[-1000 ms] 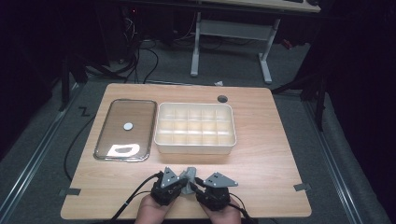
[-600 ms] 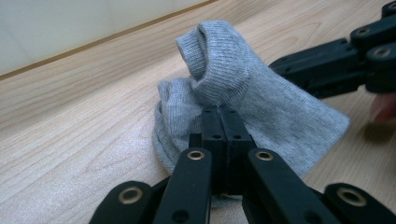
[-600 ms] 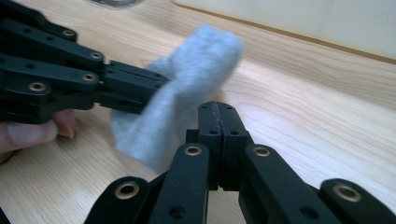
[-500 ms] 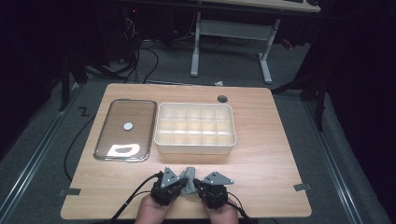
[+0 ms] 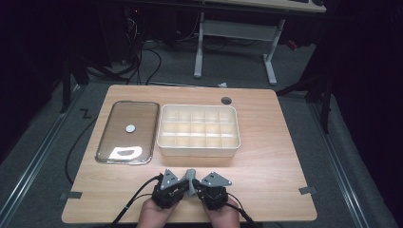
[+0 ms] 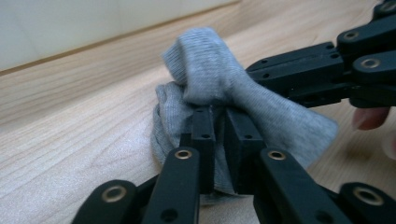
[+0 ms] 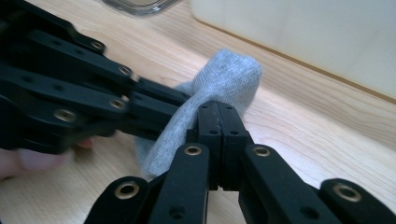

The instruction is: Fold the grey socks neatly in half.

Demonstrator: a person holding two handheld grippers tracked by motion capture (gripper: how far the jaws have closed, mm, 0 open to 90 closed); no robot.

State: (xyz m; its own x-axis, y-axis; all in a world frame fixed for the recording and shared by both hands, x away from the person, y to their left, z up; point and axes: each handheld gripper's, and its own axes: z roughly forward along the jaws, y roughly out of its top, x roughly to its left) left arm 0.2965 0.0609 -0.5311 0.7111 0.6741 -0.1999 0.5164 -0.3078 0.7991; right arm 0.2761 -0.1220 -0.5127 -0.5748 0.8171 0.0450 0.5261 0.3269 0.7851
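Dark room surrounds our wooden table [image 5: 266,142]; ahead of our grippers sits a bin [image 5: 198,130]. Left gripper [image 6: 219,135], jaws just loosening, and right gripper [image 7: 218,135], pressed together, both pinch a sock [image 6: 205,79].

Both hand-held grippers are all black, built from flat linkage bars pinned with brass-coloured rivets, and small dark screw holes dot the blocky jaw pads. The left gripper [image 5: 177,183] and right gripper [image 5: 202,184] each carry a grey three-cornered plate on top. A black cable trails off each one toward the table's near edge. Bare hands, no sleeves visible.
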